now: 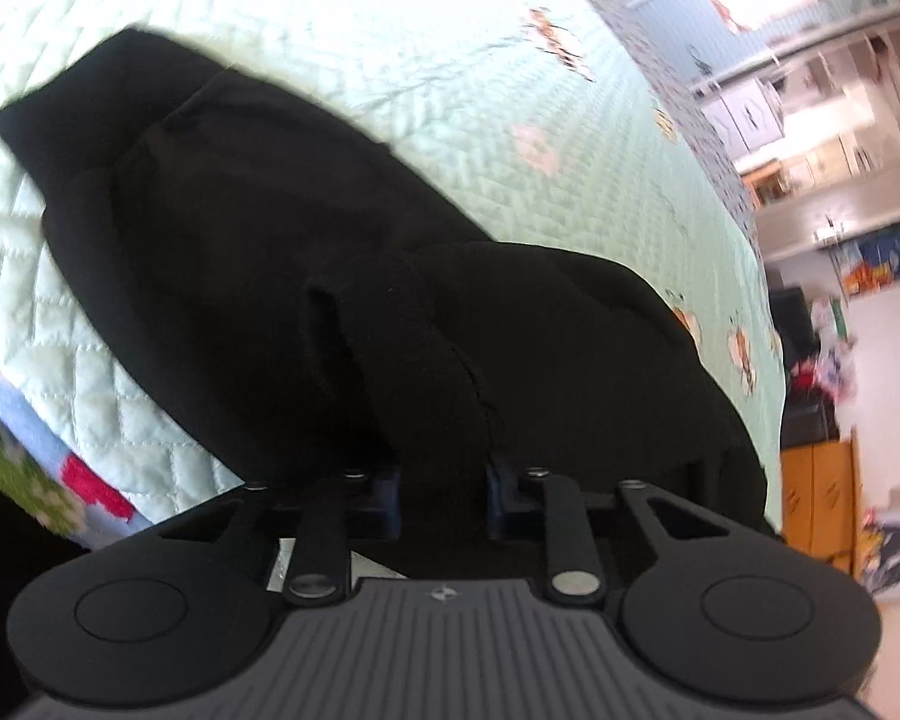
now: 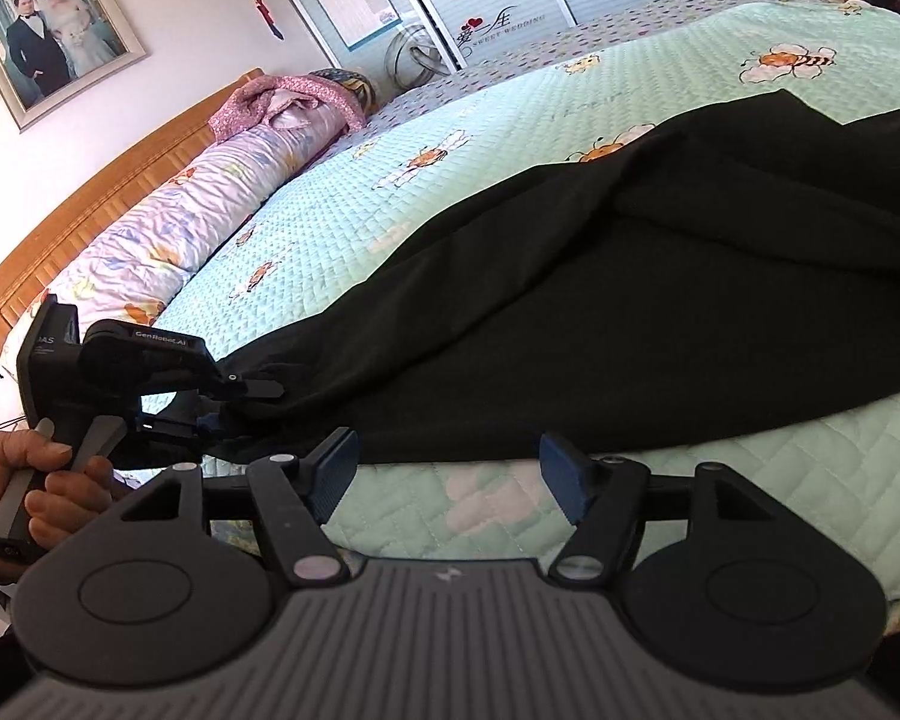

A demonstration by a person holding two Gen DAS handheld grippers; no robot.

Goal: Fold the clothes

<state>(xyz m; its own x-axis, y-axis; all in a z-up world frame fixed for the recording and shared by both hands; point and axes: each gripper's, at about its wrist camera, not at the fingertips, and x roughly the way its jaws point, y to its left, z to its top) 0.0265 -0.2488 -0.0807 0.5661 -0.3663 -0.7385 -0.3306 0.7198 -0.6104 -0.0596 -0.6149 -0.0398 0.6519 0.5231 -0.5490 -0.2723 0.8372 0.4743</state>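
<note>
black garment (image 2: 630, 300) | left tongs (image 1: 444, 492) clamped on it | right tongs (image 2: 450, 474) apart

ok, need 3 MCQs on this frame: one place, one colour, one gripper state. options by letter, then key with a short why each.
1. Where does the black garment lie?
A. on the quilted bedspread
B. on the floor
C. on a chair

2. What colour are the right gripper pads?
A. red
B. blue
C. white

3. How do the two grippers stand?
A. both open
B. left gripper shut on cloth, right open
C. right shut on cloth, left open

Key: 1 A, the garment is spread over the mint quilt. 2 B, both pads show blue. 3 B, the left pinches a bunch of black fabric; the right's jaws gape over bare quilt.
</note>
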